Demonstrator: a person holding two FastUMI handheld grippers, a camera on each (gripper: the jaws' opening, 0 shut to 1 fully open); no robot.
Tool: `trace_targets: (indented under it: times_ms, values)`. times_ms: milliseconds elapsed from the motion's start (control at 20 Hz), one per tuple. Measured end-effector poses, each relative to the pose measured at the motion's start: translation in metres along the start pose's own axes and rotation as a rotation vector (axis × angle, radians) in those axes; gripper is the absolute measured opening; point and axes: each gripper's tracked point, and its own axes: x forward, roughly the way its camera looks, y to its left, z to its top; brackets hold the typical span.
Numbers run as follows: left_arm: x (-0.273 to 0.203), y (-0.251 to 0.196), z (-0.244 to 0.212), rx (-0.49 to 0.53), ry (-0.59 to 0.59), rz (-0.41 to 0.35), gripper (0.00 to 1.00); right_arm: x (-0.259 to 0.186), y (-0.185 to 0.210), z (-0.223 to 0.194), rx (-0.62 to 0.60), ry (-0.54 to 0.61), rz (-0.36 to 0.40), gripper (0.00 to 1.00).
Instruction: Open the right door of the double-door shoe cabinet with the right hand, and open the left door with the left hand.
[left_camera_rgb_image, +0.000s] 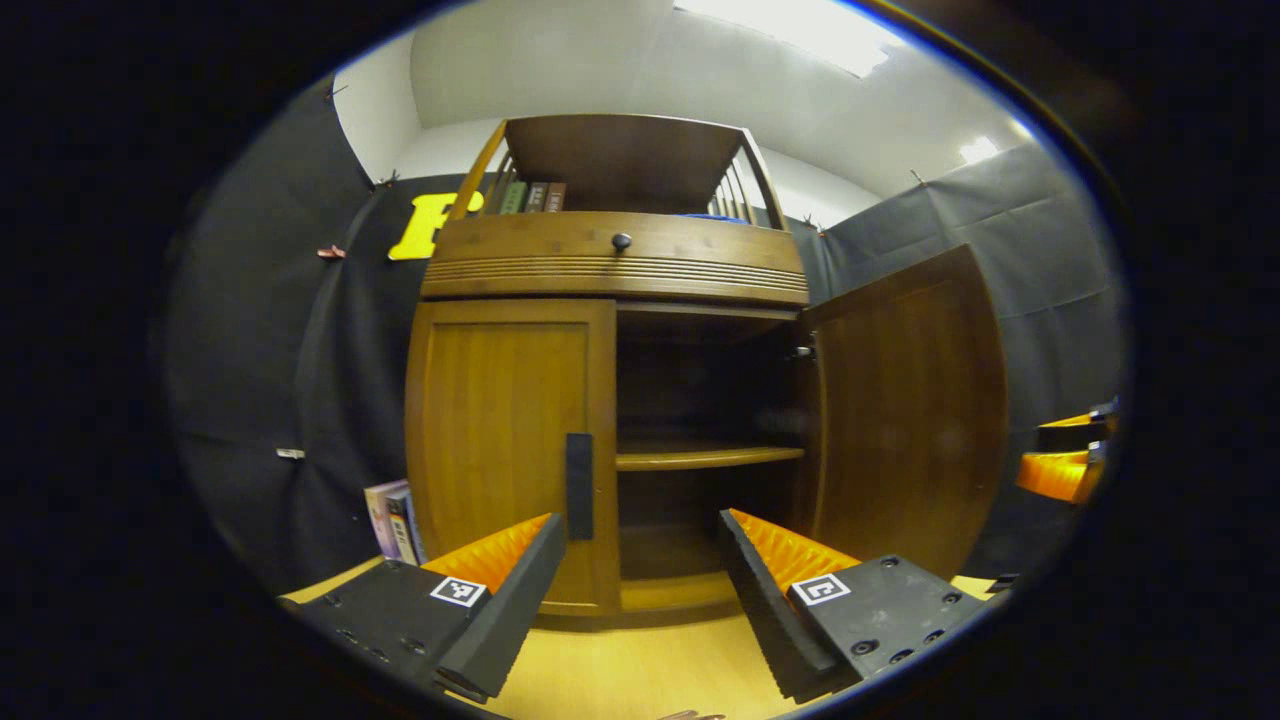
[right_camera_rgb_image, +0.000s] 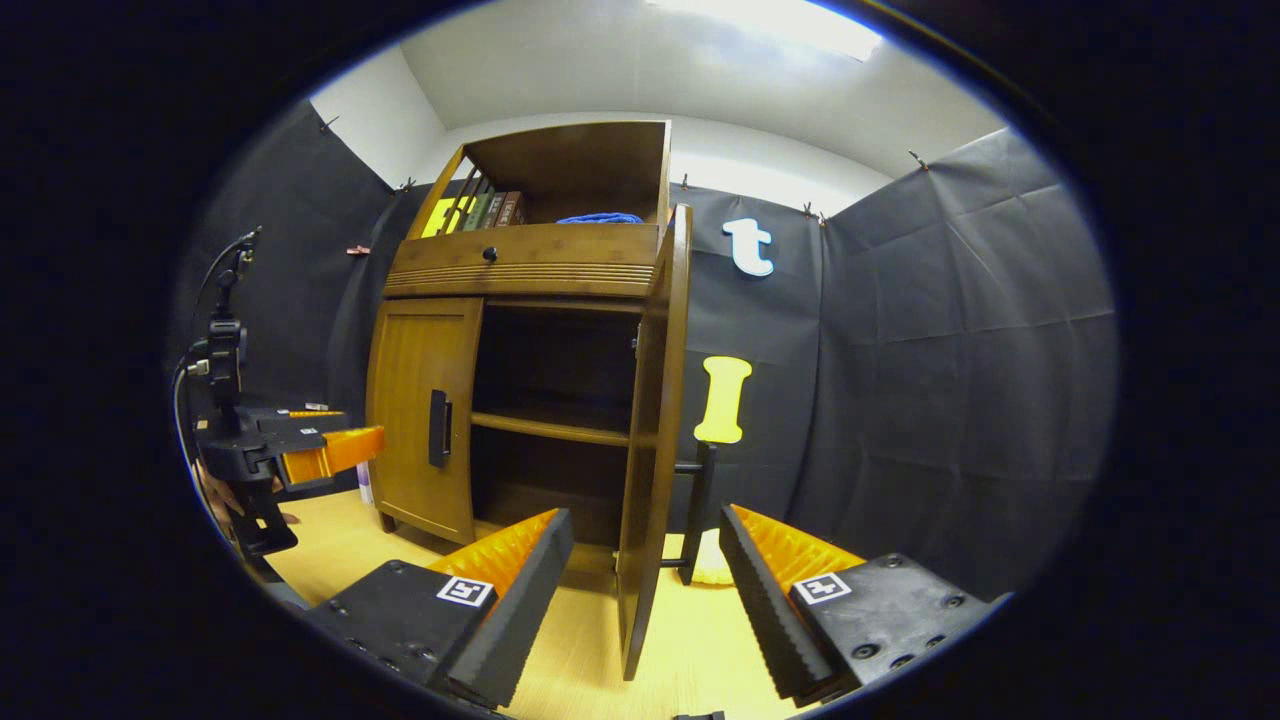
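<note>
Brown wooden double-door shoe cabinet (left_camera_rgb_image: 610, 270) centre. Right door (left_camera_rgb_image: 910, 400) swung wide, free edge toward camera; dark interior with 1 shelf (left_camera_rgb_image: 705, 456) exposed. Left door (left_camera_rgb_image: 500, 440) closed, dark vertical handle (left_camera_rgb_image: 579, 486) at inner edge. Left gripper (left_camera_rgb_image: 640, 570) level before cabinet, fingers spread wide, empty, clear of handle. Right gripper (right_camera_rgb_image: 645, 570) fingers wide apart, straddling right door edge, not touching. Cabinet interior depth too dark to resolve.

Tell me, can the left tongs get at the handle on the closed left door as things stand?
Probably yes. The left tongs are open and point at the cabinet front, with the dark handle on the closed left door just ahead near its left finger and nothing in between.
</note>
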Motion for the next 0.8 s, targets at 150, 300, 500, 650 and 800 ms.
trace_targets:
  times_ms: [150, 300, 500, 650, 800]
  values:
    - [0.032, 0.022, 0.001, 0.024, -0.026, 0.060, 0.95, 0.003, 0.010, -0.005, -0.008, 0.015, 0.009, 0.96]
    - [0.067, 0.032, -0.005, -0.011, -0.036, 0.070, 0.94, 0.006, 0.015, -0.008, -0.013, 0.028, 0.022, 0.95]
    - [0.109, 0.039, -0.026, -0.080, 0.009, 0.045, 0.95, 0.009, 0.018, -0.007, -0.021, 0.022, 0.023, 0.94]
    - [0.136, 0.059, -0.040, -0.025, 0.028, 0.106, 0.95, 0.014, 0.019, -0.005, -0.023, 0.016, 0.023, 0.96]
    - [0.163, 0.063, -0.045, -0.029, 0.011, 0.096, 0.95, 0.020, 0.019, -0.008, -0.040, 0.016, 0.014, 0.95]
